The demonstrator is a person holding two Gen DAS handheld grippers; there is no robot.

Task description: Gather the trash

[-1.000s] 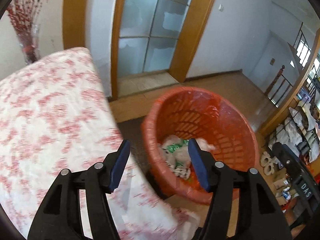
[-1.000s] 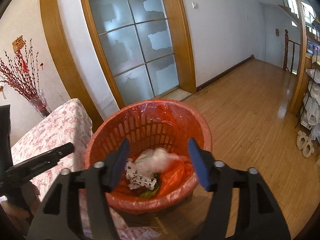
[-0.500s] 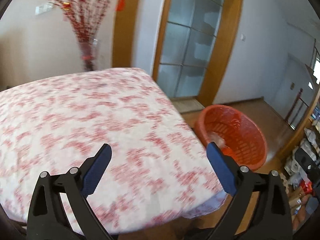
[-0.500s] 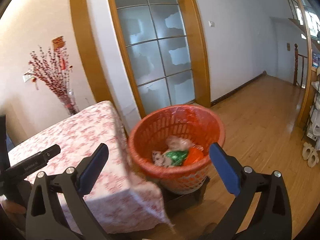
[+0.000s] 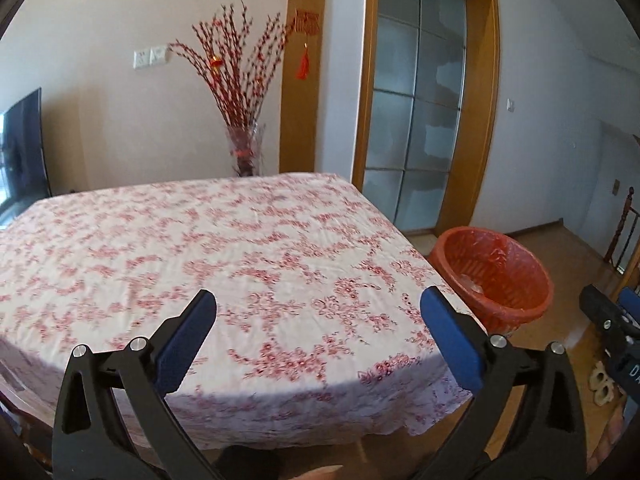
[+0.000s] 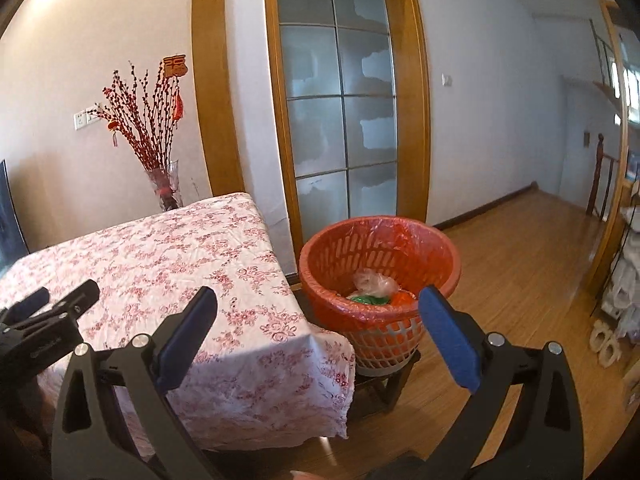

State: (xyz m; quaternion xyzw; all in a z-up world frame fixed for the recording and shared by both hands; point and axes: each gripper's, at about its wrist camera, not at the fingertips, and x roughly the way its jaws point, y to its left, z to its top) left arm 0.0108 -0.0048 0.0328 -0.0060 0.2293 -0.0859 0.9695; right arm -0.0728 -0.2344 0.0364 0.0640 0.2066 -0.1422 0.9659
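Trash (image 6: 374,290) sits in the orange basket (image 6: 380,276), right of the table (image 5: 200,248); right gripper (image 6: 316,320) nearer; left gripper (image 5: 318,320) over cloth; both gape empty.

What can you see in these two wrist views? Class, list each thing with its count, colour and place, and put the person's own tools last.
Table: one, under a white cloth with red flowers, left of the basket.
Basket: one, orange-red with a red liner, on a low dark stand beside the table's corner.
Trash: several pieces, clear, green and orange, inside the basket.
Vase of branches: one clear vase, red branches, behind the table by the wall.
Glass door: one, frosted panes in a wooden frame, behind the basket.
Slippers: a pair, pale, on the wooden floor at far right.
Left gripper: one, black with blue pads, open over the table.
Right gripper: one, same colours, open, near the basket.
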